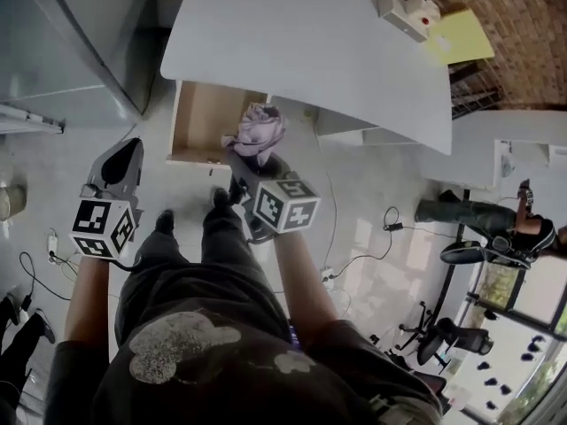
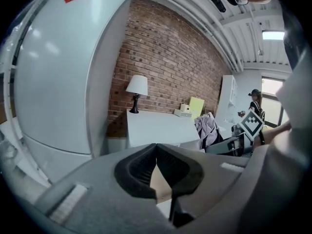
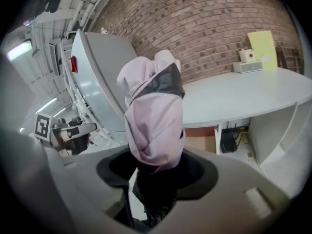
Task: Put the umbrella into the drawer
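Jaws on the left hand-held gripper are pressed together with nothing between them. It hangs off to the left, well apart from the work, so it offers no support if the load shifts.

Between the two grippers and a little beyond them, the drawer stands pulled out from under the white table, its wooden bottom bare.

To the right, the right hand-held gripper is pinching the umbrella by its dark lower end, and the folded lilac canopy stands up loose and bulky above the jaws. In the head view the umbrella sits over the drawer's right front corner. It has not been lowered in, and how high it is above the rim cannot be told.

The risks appear to come from that grip and that spot:
- With only the lower end held, the heavier canopy could swing or tip as the gripper tilts downward.
- The umbrella is close to the table's edge and the drawer's side wall, so loose fabric could catch on either one.
- If the umbrella is let go too near the corner, it may rest across the rim instead of lying flat inside.
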